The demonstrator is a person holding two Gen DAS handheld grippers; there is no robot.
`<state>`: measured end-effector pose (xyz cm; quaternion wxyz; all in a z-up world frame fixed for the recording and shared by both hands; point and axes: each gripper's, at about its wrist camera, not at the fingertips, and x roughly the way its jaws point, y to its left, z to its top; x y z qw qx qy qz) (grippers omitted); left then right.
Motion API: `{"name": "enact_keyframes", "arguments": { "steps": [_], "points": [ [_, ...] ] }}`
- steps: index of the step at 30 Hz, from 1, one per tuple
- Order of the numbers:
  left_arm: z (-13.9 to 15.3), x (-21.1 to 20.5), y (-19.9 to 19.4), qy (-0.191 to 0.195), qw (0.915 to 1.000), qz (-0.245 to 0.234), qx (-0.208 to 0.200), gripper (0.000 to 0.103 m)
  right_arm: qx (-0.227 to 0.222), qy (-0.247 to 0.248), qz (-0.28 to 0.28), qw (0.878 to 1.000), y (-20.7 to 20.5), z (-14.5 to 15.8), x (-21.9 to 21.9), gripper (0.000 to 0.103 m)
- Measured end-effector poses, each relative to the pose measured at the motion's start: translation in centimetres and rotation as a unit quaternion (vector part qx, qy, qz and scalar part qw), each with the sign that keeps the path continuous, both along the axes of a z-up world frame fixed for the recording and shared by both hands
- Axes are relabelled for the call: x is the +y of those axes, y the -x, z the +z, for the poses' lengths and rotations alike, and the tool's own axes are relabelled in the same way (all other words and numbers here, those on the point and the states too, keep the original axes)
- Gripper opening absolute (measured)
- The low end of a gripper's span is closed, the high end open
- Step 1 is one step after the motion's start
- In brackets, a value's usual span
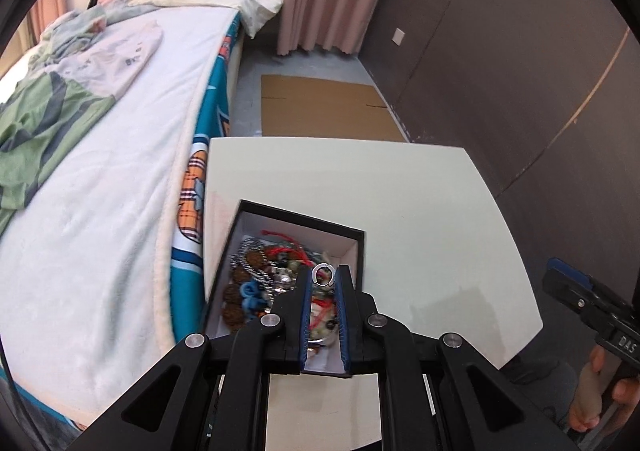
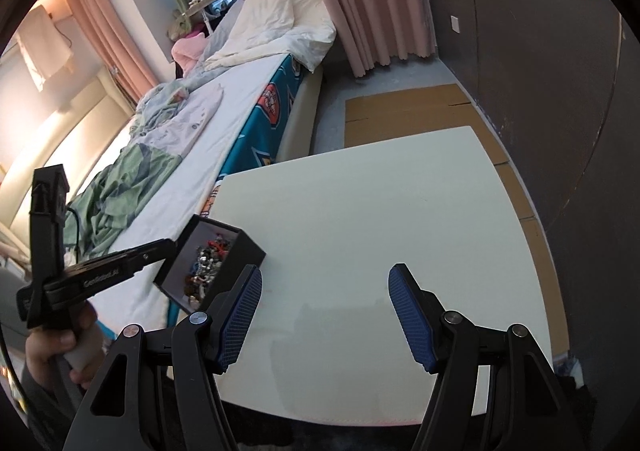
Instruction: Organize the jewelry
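- One silver ring (image 1: 323,275), open-ended, pinched at the tips of the left tongs (image 1: 324,283), directly above the box.
- One black box (image 1: 357,239), white-lined, at the table's bed-side edge; holds a tangle of jewelry (image 1: 260,283): red cord, blue beads, brown discs, chains.
- One white table (image 2: 360,219).
- Right tongs (image 2: 324,315), spread wide apart, empty, over the table beside the box.
- Writing: "GenRobot.AI" on the left tool.
- One bed (image 1: 120,191), alongside the table.
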<state>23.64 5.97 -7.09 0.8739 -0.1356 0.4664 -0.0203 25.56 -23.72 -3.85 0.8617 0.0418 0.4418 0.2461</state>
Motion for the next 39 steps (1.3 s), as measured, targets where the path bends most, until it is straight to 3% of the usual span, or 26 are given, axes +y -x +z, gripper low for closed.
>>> {"name": "enact_keyframes", "arguments": {
  "steps": [4, 5, 8, 9, 20, 22, 24, 29, 33, 39],
  "points": [
    [0.6, 2.0, 0.2, 0.051, 0.9986, 0.009, -0.012, 0.014, -0.007, 0.009, 0.008, 1.000, 0.7, 1.1, 1.2, 0.066],
    [0.6, 2.4, 0.2, 0.061, 0.9980, 0.010, -0.015, 0.021, -0.008, 0.012, 0.009, 1.000, 0.8, 1.3, 1.5, 0.066],
    [1.6, 3.3, 1.2, 0.070, 0.9967, 0.016, -0.038, 0.071, -0.008, 0.015, 0.011, 1.000, 1.2, 1.7, 2.2, 0.066],
    [1.9, 3.6, 1.7, 0.070, 0.9962, 0.019, -0.048, 0.076, -0.008, 0.015, 0.011, 1.000, 1.3, 1.8, 2.3, 0.066],
    [5.7, 5.0, 7.0, 0.044, 0.9938, 0.014, -0.102, 0.076, -0.022, 0.012, -0.001, 1.000, 4.3, 4.0, 1.8, 0.066],
    [6.2, 4.8, 8.1, 0.042, 0.9927, 0.012, -0.112, 0.081, -0.032, 0.015, -0.008, 0.999, 5.3, 4.6, 1.4, 0.067],
    [6.9, 4.5, 9.5, 0.041, 0.9911, 0.011, -0.126, 0.089, -0.038, 0.017, -0.014, 0.999, 6.4, 5.1, 1.0, 0.080],
    [8.3, 3.3, 12.9, 0.018, 0.9873, 0.013, -0.157, 0.097, -0.058, 0.015, -0.028, 0.998, 8.9, 6.4, -0.6, 0.103],
    [9.4, 1.8, 15.4, -0.009, 0.9843, 0.009, -0.176, 0.102, -0.075, 0.017, -0.030, 0.997, 11.2, 7.5, -1.9, 0.103],
    [10.7, 0.1, 18.8, -0.035, 0.9790, 0.000, -0.201, 0.103, -0.109, 0.010, -0.042, 0.993, 14.6, 9.4, -3.8, 0.103]
  ]
}}
